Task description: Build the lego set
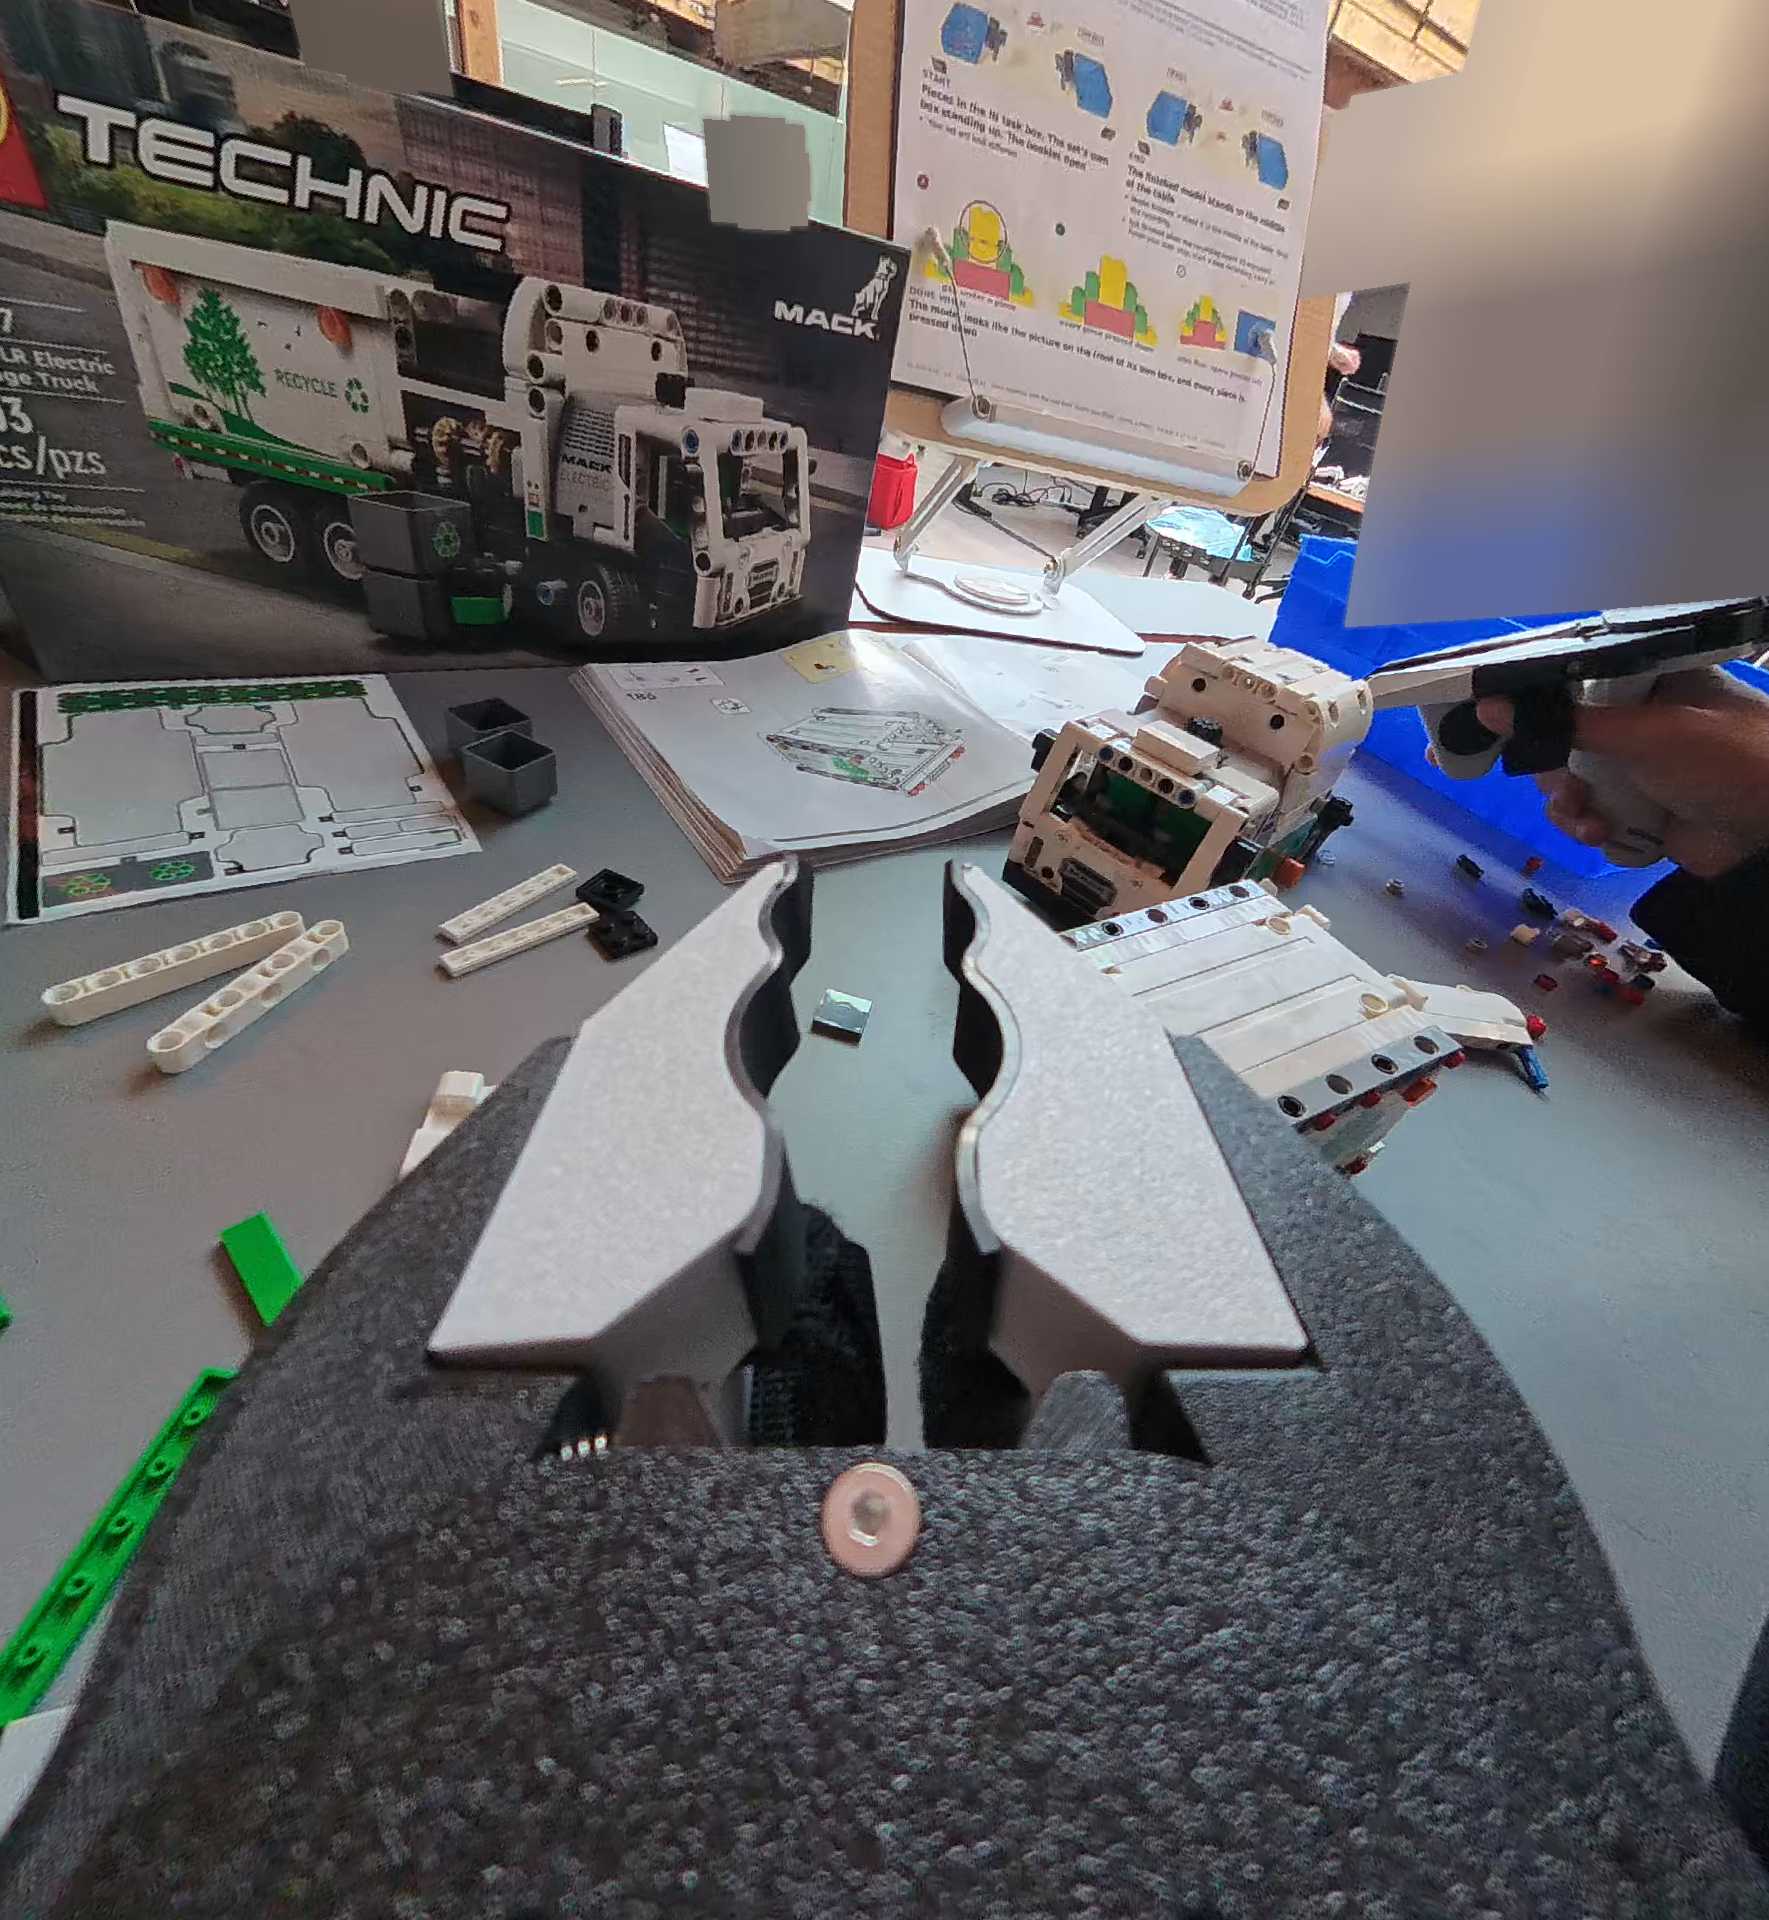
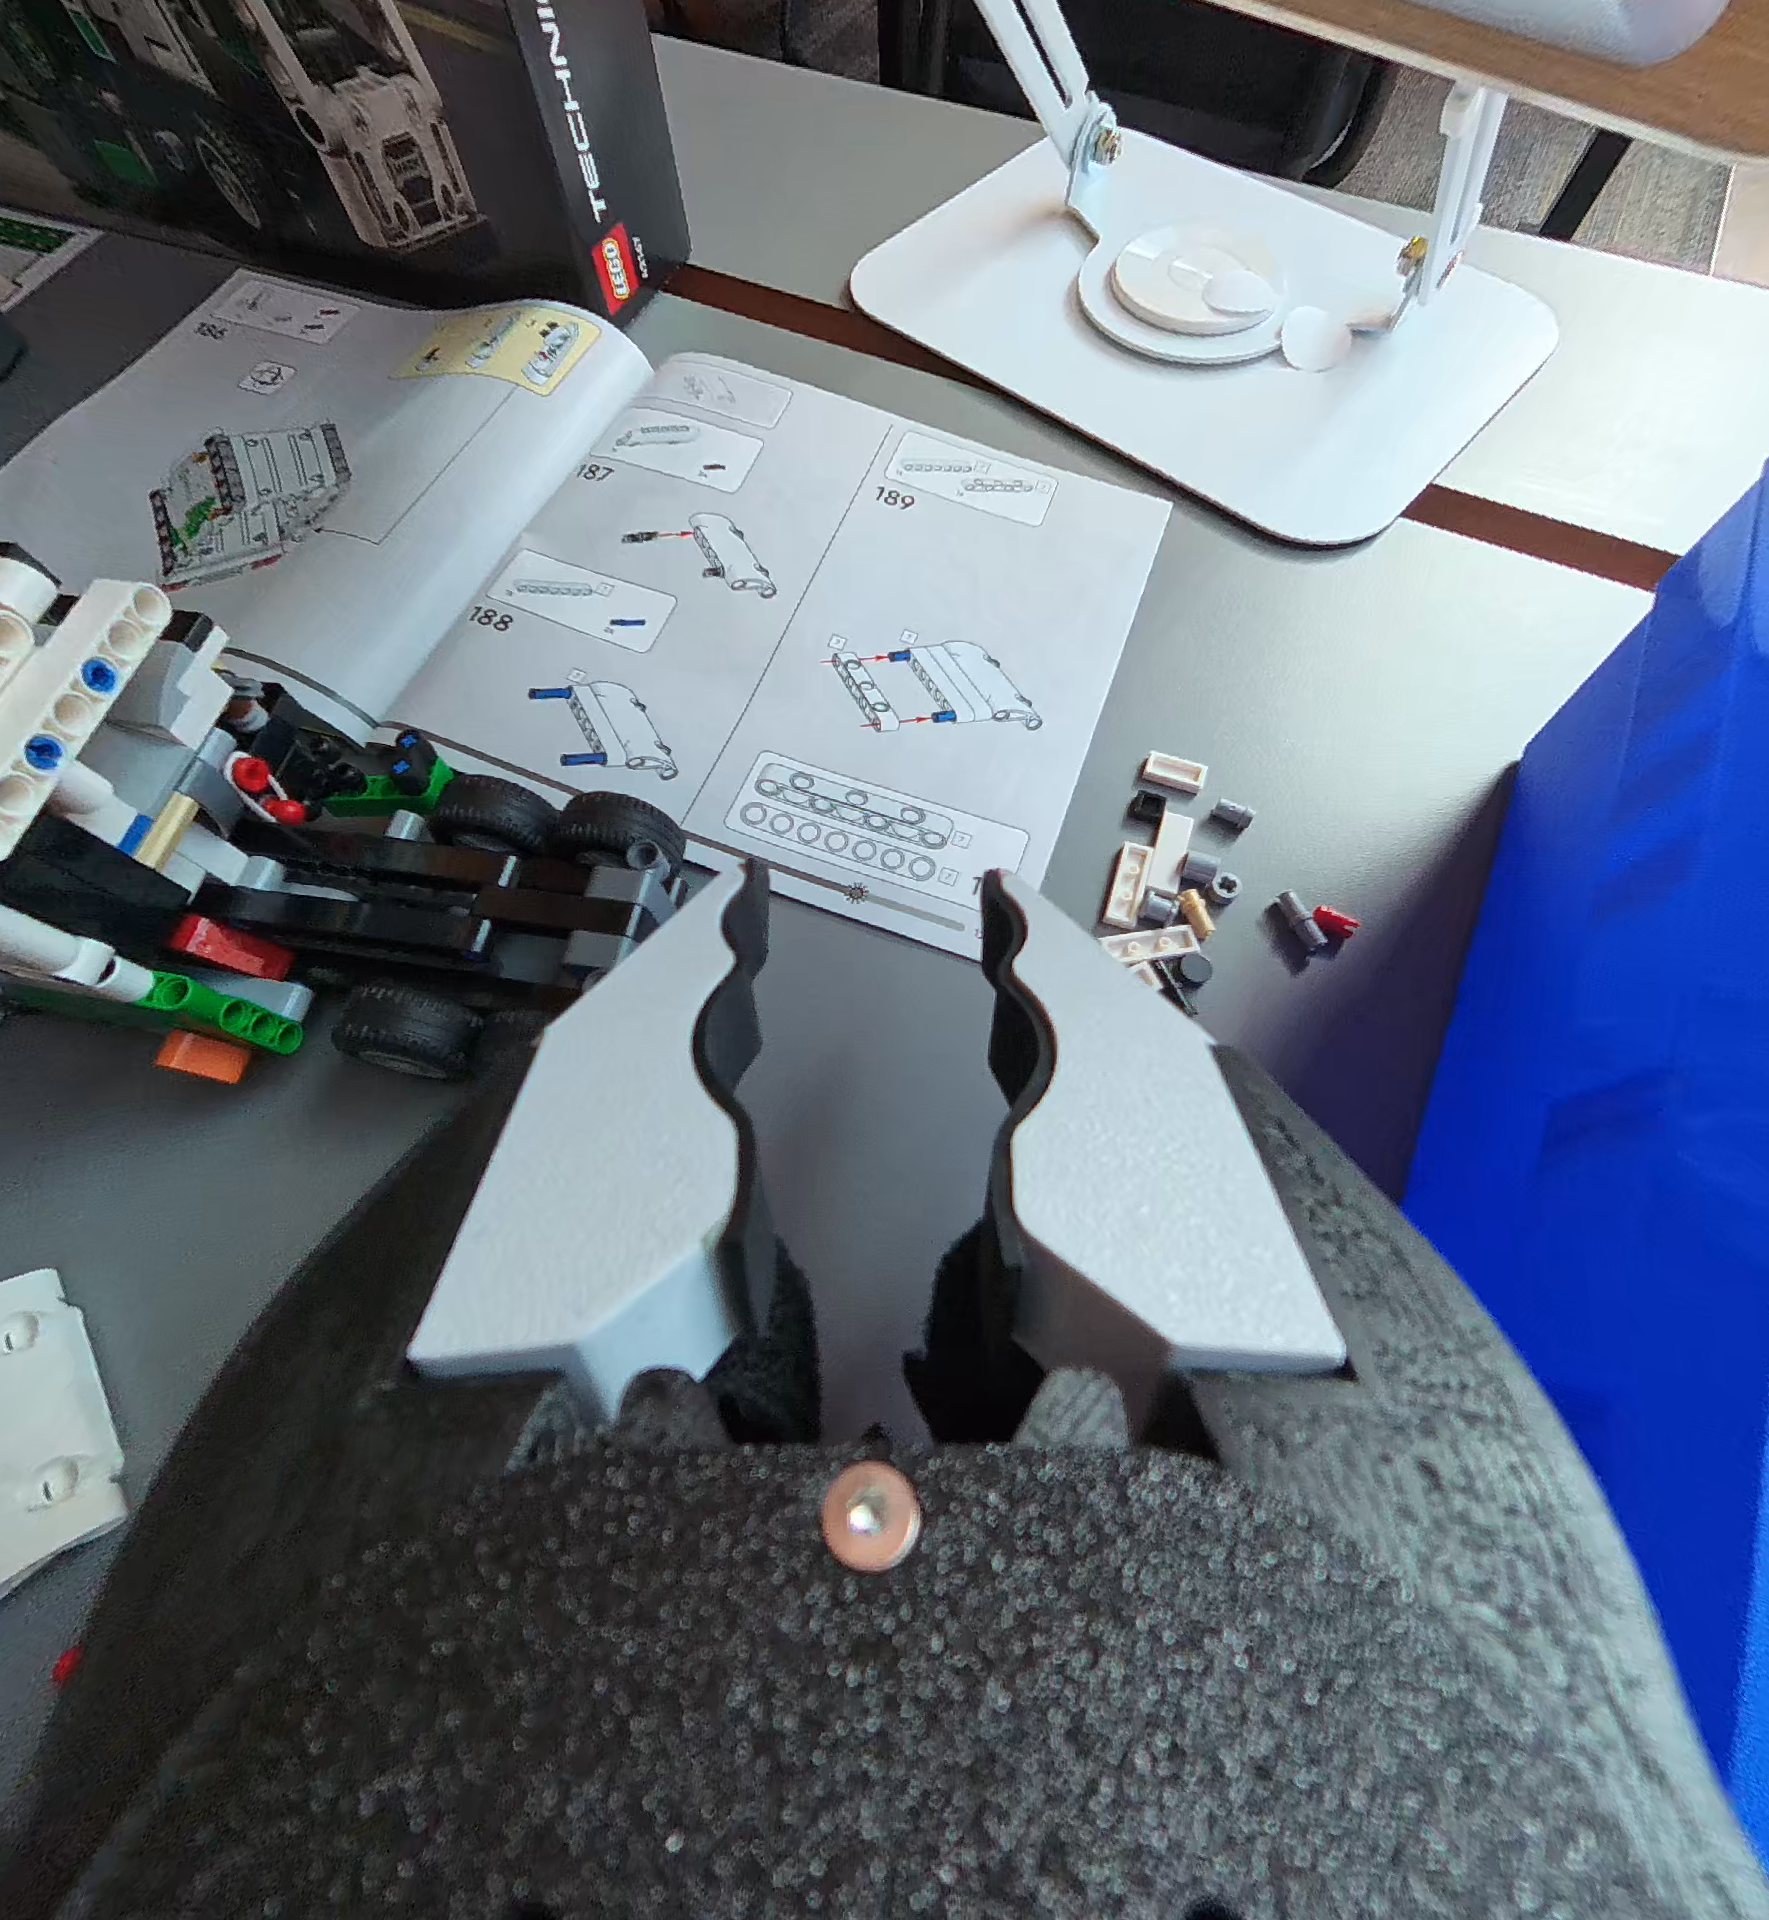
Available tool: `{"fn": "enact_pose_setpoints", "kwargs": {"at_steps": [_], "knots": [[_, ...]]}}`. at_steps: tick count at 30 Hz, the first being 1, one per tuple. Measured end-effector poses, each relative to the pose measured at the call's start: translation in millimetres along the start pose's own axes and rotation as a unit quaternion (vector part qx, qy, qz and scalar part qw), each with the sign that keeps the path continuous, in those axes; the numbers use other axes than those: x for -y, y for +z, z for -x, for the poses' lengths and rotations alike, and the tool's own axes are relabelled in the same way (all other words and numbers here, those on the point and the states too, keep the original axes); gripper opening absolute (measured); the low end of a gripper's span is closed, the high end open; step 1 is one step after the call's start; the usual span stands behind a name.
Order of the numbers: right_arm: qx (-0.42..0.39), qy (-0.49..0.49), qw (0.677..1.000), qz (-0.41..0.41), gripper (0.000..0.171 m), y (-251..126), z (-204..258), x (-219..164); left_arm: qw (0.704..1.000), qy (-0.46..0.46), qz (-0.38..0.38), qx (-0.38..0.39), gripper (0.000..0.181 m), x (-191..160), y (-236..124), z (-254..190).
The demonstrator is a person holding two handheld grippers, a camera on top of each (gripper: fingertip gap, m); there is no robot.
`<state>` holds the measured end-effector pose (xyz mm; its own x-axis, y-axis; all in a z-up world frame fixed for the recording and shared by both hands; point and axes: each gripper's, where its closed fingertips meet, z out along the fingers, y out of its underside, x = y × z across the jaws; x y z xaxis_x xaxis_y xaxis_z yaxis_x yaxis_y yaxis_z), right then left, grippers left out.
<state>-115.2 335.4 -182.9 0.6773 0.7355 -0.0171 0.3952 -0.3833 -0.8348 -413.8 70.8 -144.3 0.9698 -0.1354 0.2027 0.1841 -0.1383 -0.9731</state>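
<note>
The half-built white truck (image 1: 1171, 790) stands on the grey table beside a flat white panel assembly (image 1: 1275, 997). In the right wrist view the truck (image 2: 184, 831) lies at left, its black chassis and wheels showing. My left gripper (image 1: 875, 894) is open and empty over the table, above a small grey tile (image 1: 842, 1014). My right gripper (image 2: 869, 894) is open and empty near the lower edge of the open instruction booklet (image 2: 755, 582), which also shows in the left wrist view (image 1: 807, 748). The right gripper also shows far right in the left wrist view (image 1: 1379, 681), near the truck's cab.
The set's box (image 1: 392, 395) stands at the back. A sticker sheet (image 1: 225, 790), white beams (image 1: 173, 966), white plates (image 1: 511, 920), black plates (image 1: 615, 909), grey bins (image 1: 506, 753) and green pieces (image 1: 90, 1548) lie left. Small loose parts (image 2: 1186, 883) lie by a blue bin (image 2: 1638, 987). A white stand (image 2: 1212, 343) is behind. Spacing between my two grippers at the tips: around 40 centimetres. My left gripper is the nearer one to the small grey tile (image 1: 842, 1014): about 10 centimetres, against 35 centimetres.
</note>
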Motion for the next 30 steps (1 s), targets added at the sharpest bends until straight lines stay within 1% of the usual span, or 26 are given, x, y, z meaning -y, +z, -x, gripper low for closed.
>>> {"fn": "enact_pose_setpoints", "kwargs": {"at_steps": [2,6,10,14,17,18,19,21,22,25,27,30], "knots": [[-0.006,0.000,1.000,-0.003,0.039,-0.7,-2.8,-0.4,1.000,-0.001,0.002,0.000,0.022,-0.5,0.7,0.1],[0.008,0.011,1.000,-0.004,0.038,-0.7,0.0,-1.8,1.000,-0.008,0.005,-0.003,0.022,-1.0,1.8,0.7],[0.011,0.000,1.000,-0.010,0.038,-3.4,5.0,1.3,1.000,-0.011,-0.010,-0.007,0.023,3.1,-0.3,0.3],[0.021,-0.010,0.999,-0.021,0.037,-7.7,15.4,7.5,0.999,0.019,-0.035,-0.003,0.023,9.1,-6.6,-5.5],[0.023,-0.029,0.999,-0.026,0.036,-10.7,22.6,10.1,0.999,0.022,-0.031,-0.007,0.022,8.0,-9.2,-9.9],[0.024,-0.034,0.999,-0.025,0.035,-11.5,25.2,10.0,1.000,0.018,-0.014,-0.008,0.021,4.5,-9.1,-8.9],[0.025,-0.039,0.999,-0.024,0.035,-12.2,28.0,9.7,1.000,0.021,0.019,0.006,0.021,-2.4,-8.1,-1.6],[0.031,-0.045,0.998,-0.022,0.035,-14.8,34.7,10.0,0.992,0.040,0.109,0.046,0.022,-16.3,-9.0,21.2],[0.035,-0.048,0.998,-0.025,0.035,-17.3,39.1,11.7,0.985,0.053,0.152,0.057,0.023,-20.6,-11.7,32.2],[0.062,-0.055,0.995,-0.053,0.035,-29.5,58.1,23.1,0.959,0.103,0.245,0.096,0.024,-25.5,-21.8,72.7],[0.105,-0.063,0.990,-0.073,0.035,-41.8,81.6,28.9,0.942,0.132,0.283,0.121,0.025,-25.2,-22.6,98.4],[0.202,-0.076,0.971,-0.102,0.034,-67.2,134.6,28.4,0.908,0.166,0.361,0.136,0.026,-38.2,-15.2,128.9]]}}
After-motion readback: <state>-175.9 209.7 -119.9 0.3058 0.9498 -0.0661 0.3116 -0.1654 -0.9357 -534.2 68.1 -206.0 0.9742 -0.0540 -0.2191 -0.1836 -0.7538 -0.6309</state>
